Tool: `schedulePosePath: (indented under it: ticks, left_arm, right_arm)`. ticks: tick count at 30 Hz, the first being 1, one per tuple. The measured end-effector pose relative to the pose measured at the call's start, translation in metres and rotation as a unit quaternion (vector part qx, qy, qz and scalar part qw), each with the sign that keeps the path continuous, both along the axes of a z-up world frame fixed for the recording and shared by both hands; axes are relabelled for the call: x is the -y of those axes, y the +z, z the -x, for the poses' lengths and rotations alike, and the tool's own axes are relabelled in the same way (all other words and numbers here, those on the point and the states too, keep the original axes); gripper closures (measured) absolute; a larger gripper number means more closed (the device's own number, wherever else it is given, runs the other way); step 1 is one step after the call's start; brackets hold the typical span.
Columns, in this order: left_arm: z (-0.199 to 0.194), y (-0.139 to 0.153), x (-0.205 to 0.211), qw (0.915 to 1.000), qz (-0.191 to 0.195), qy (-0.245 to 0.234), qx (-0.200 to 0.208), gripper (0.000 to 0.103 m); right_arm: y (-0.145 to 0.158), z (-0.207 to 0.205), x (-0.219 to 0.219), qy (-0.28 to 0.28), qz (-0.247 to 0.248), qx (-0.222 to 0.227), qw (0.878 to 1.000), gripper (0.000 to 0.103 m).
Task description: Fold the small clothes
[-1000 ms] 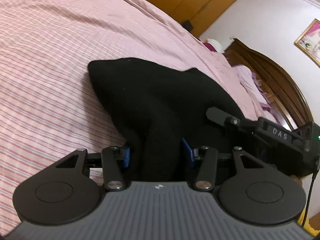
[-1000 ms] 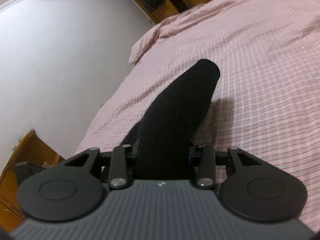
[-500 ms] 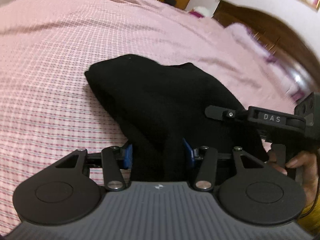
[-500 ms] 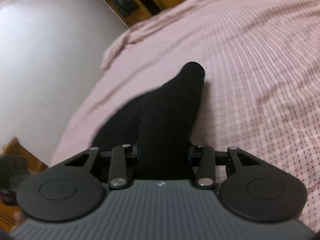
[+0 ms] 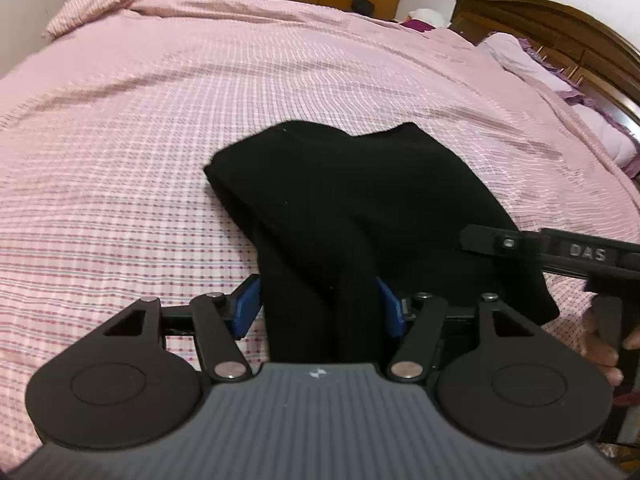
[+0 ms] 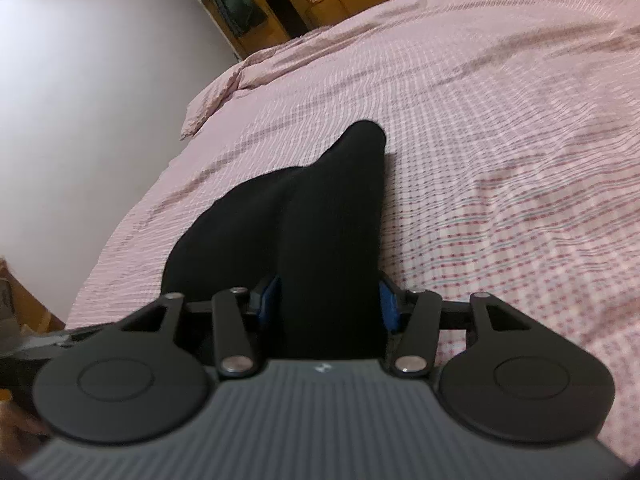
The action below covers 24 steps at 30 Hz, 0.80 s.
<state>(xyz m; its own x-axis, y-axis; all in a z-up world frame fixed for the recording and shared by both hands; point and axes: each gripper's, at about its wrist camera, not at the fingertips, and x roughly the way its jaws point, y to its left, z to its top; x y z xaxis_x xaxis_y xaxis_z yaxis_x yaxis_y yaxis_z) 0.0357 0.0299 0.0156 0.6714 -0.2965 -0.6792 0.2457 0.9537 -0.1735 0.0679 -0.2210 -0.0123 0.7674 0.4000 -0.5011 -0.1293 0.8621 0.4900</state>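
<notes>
Both jaw pairs have just been opening. The left hand-held gripper (image 5: 320,308) and right hand-held gripper (image 6: 329,302) are letting go of the black garment (image 5: 360,200), which is lying ahead on the bed (image 5: 160,120). Risk, I judge: cloth snagging on withdrawing pads, undoing the fold.
</notes>
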Motion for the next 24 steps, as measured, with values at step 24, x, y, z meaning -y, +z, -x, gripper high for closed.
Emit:
schedulePosePath:
  ticks: [24]
  left_arm:
    - [0.059, 0.009, 0.024, 0.9954, -0.057, 0.055, -0.053, 0.006]
  right_arm:
    - [0.026, 0.075, -0.008, -0.020, 0.083, -0.021, 0.996, 0.026]
